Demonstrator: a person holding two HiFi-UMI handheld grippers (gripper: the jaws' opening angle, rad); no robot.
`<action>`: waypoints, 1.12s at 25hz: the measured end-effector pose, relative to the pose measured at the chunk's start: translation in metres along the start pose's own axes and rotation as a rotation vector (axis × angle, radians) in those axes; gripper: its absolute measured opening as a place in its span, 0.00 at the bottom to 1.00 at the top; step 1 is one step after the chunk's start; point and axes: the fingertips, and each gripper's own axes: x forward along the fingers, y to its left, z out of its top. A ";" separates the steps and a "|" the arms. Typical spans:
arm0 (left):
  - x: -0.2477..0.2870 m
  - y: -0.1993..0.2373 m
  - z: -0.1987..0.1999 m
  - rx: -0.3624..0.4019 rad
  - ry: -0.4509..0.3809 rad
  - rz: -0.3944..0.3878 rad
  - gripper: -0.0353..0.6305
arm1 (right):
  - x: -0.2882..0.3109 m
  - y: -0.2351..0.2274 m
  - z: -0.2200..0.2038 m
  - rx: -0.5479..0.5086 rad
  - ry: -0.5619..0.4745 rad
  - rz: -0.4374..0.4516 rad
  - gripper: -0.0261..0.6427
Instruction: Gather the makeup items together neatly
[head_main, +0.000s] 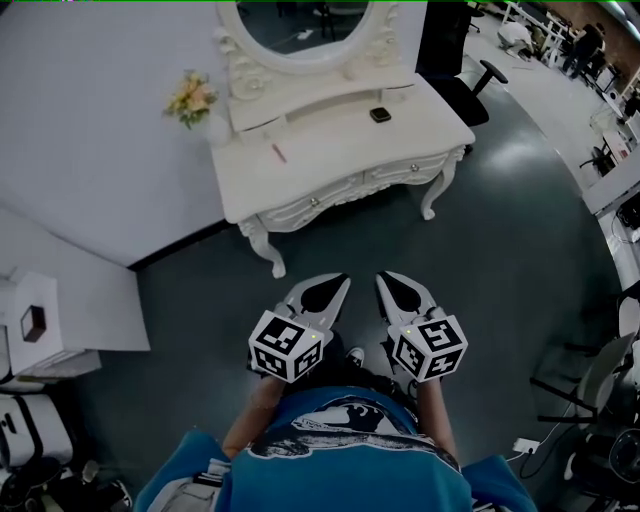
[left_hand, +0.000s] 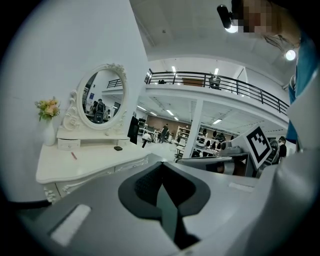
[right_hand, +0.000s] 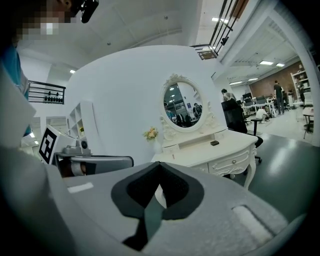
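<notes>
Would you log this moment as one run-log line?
task: not begun | left hand-held gripper: shut, empty | right hand-held gripper: shut, empty | dressing table: ahead, untouched

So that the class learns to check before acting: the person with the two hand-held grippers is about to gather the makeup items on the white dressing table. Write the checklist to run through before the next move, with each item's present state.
1. Left hand-held gripper empty: ok, jaws shut on nothing.
2. Right hand-held gripper empty: ok, jaws shut on nothing.
3. Jaws open for a pick: not ok, both shut.
4. Items in sight: ok, a small dark case and a thin pink stick lie apart on the dressing table.
5. Grippers at the table: not ok, both are over the floor, short of it.
6. Further small items on the tabletop: cannot tell.
</notes>
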 end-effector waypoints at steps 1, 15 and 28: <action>-0.001 0.000 0.000 0.002 0.003 0.006 0.07 | 0.000 0.001 -0.001 0.004 0.000 0.008 0.04; 0.007 0.020 -0.002 0.007 0.054 0.034 0.07 | 0.026 -0.008 -0.007 0.054 0.005 0.039 0.04; 0.089 0.125 0.040 -0.004 0.039 0.005 0.07 | 0.124 -0.078 0.046 0.047 -0.001 -0.029 0.04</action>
